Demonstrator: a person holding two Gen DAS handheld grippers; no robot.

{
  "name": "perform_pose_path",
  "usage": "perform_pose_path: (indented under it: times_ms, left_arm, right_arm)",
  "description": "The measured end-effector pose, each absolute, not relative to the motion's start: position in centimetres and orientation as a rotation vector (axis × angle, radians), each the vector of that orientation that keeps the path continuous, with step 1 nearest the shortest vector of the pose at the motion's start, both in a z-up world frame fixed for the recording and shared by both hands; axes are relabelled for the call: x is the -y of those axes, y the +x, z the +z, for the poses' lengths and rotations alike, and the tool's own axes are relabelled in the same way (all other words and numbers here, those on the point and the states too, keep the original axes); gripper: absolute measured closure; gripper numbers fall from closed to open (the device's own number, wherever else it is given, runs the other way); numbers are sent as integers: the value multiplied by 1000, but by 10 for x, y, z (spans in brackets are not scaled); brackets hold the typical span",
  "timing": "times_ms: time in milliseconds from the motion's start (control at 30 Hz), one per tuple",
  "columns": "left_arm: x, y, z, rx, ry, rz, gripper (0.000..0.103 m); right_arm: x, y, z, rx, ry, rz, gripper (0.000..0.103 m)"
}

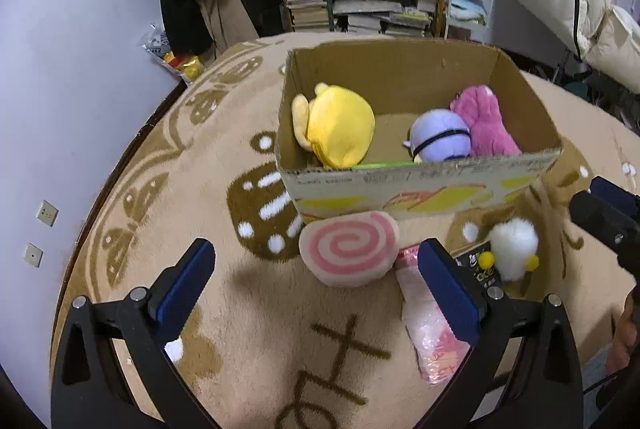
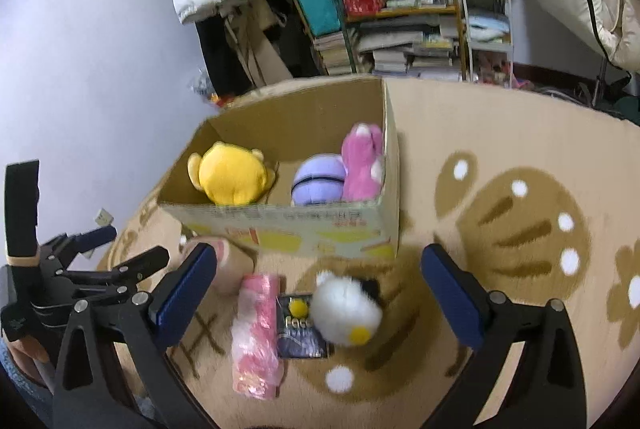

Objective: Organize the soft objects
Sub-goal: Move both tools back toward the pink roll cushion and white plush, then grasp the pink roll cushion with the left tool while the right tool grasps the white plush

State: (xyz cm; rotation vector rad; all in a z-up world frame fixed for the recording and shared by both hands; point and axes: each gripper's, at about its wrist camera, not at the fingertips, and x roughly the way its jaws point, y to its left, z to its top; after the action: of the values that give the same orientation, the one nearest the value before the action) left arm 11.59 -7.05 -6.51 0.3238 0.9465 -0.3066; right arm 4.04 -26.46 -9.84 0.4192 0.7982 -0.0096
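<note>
step: I'm between picks, 3 plushes in box [image 1: 420, 185] | both claws wide, empty: left [image 1: 316, 289], right [image 2: 320, 293] | swirl [image 1: 348, 249] frame centre | next: close left on it

We held the right gripper [image 2: 320, 293] wide open over the tan rug [image 2: 500, 133]. Its blue fingers [image 2: 186, 295] touched nothing. Below them lay a white fluffy toy [image 2: 346, 311], resting partly on a small dark packet [image 2: 300, 333]. A pink plastic bag [image 2: 256, 333] lay just beside the packet. A cardboard box [image 2: 288, 229] stood behind them. In it sat a yellow toy [image 2: 232, 173], a purple toy [image 2: 318, 179] and a pink toy [image 2: 362, 161], the last two touching. The left gripper [image 2: 116, 247] was at the left edge, near a blurry pink thing [image 2: 224, 257].
</note>
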Motion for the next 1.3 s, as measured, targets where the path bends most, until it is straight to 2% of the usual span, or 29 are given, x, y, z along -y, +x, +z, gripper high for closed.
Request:
perform_pose_path:
  times_ms: [133, 433, 733, 767, 833, 933, 1067, 1100, 1200, 1233, 1300]
  left_arm:
    - [72, 119, -77, -976, 323, -308, 2]
    - [82, 127, -98, -1006, 345, -321, 3]
    - [91, 134, -117, -1041, 375, -319, 3]
    - [92, 135, -119, -1046, 378, -319, 3]
    - [94, 137, -125, -1052, 386, -317, 3]
    - [97, 141, -130, -1061, 385, -316, 3]
    - [99, 146, -135, -1069, 378, -318, 3]
    - [100, 147, -137, -1073, 378, -318, 3]
    - [101, 149, -141, -1083, 377, -317, 3]
    - [101, 150, -143, -1090, 373, -316, 4]
    - [99, 153, -146, -1110, 358, -322, 9]
  right_arm:
    - [259, 46, -113, -850, 421, -12, 1]
    - [260, 56, -146, -980, 478, -38, 12]
    - [269, 65, -170, -1053, 515, -71, 14]
    - [270, 66, -173, -1061, 520, -70, 16]
    - [271, 70, -179, -1090, 529, -68, 29]
    - [271, 72, -188, -1121, 548, -61, 42]
    - [272, 73, -191, -1123, 558, -51, 47]
    - [273, 73, -191, -1124, 550, -48, 52]
    - [271, 75, -194, -1126, 544, -45, 54]
    - [270, 76, -194, -1127, 550, -40, 59]
    - [268, 78, -196, -1127, 561, -36, 62]
